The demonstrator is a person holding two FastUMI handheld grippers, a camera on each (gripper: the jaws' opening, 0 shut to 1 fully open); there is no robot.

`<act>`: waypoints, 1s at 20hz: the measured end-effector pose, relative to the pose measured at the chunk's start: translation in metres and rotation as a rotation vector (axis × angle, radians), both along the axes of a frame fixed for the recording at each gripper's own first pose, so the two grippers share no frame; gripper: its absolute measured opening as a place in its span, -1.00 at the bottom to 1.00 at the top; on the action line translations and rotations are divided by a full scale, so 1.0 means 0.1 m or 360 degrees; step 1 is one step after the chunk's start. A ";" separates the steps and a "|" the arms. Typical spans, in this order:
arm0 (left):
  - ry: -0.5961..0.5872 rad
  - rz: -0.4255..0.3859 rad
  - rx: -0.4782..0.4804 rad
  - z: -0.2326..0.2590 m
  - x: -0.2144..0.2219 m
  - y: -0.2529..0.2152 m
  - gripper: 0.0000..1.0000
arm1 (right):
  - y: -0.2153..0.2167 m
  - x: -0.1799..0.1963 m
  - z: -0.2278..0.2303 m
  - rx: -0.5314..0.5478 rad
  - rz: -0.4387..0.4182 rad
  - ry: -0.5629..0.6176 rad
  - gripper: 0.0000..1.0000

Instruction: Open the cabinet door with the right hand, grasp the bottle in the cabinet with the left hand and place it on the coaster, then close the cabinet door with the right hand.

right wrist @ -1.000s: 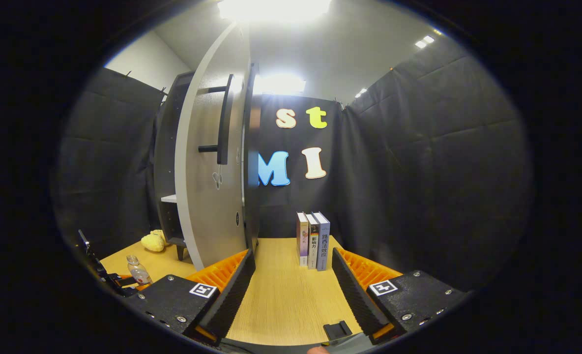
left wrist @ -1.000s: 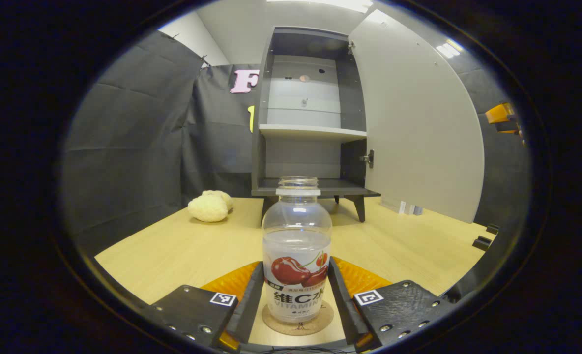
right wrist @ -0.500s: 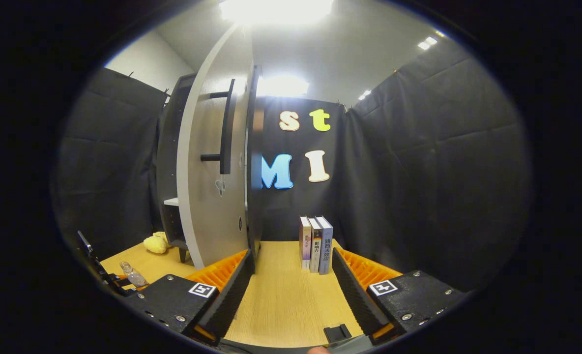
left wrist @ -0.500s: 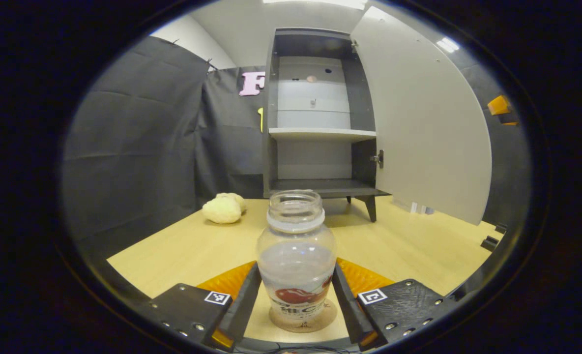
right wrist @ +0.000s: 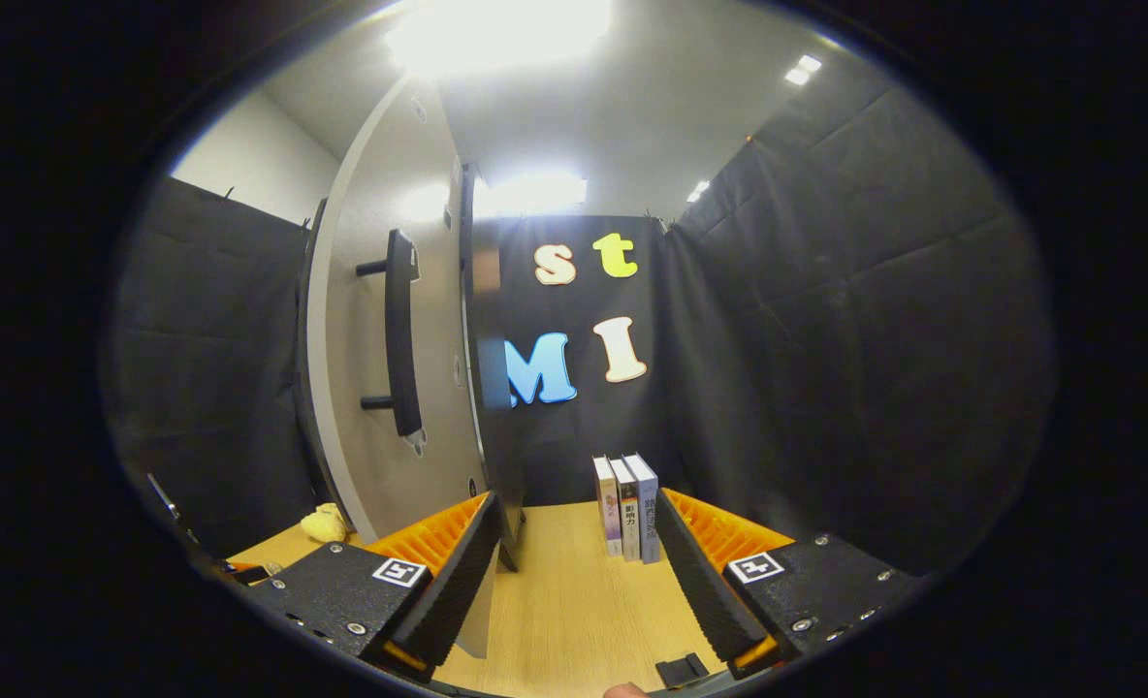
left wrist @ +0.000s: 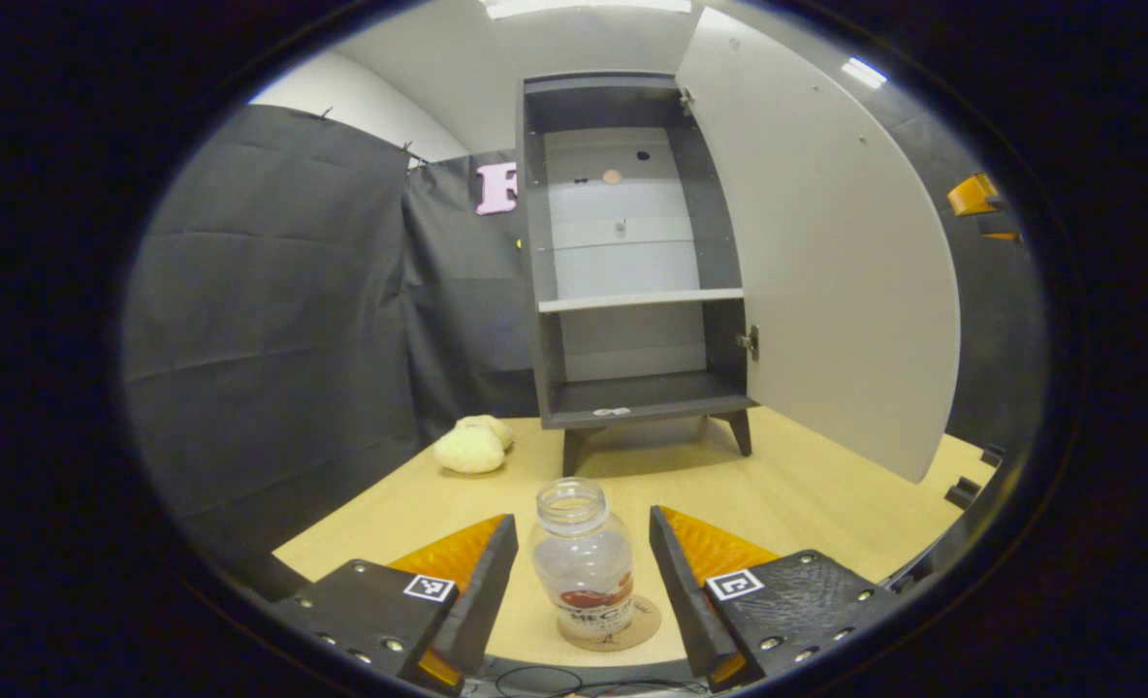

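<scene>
A clear capless bottle (left wrist: 586, 557) with a red fruit label stands upright on a round cork coaster (left wrist: 632, 623) on the wooden table. My left gripper (left wrist: 582, 572) is open, raised a little above the table, with a finger on each side of the bottle and a gap to both. Behind stands the dark cabinet (left wrist: 632, 252), its shelves bare, with its pale door (left wrist: 816, 242) swung wide to the right. In the right gripper view, the door (right wrist: 380, 320) with its dark bar handle (right wrist: 399, 334) rises close at the left, and my right gripper (right wrist: 574, 572) is open and holds nothing.
A pale yellow plush lump (left wrist: 472, 448) lies on the table left of the cabinet. Three upright books (right wrist: 627, 504) stand by the black cloth wall ahead of the right gripper. The other gripper's body (left wrist: 981, 199) shows past the door's edge.
My left gripper has let go of the bottle, lifted and drawn back, so the bottle stands alone on the coaster. My right gripper has moved closer to the door's handle side.
</scene>
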State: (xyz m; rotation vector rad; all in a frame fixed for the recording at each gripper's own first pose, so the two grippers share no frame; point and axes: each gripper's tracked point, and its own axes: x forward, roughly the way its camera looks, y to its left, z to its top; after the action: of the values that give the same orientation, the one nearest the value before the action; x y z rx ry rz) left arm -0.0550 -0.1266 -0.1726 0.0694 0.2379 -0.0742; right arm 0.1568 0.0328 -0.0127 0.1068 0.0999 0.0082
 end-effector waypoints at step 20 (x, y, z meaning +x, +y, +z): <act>-0.0202 0.0325 -0.0011 1.47 0.18 1.39 0.56 | 0.45 0.52 0.67 -0.0210 -0.0096 -0.0043 0.85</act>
State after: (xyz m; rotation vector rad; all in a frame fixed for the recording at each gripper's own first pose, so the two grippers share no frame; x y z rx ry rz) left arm -0.0370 0.0123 -0.0253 0.0426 0.1169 0.1324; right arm 0.2088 0.0779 0.0538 -0.0223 0.0699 -0.0573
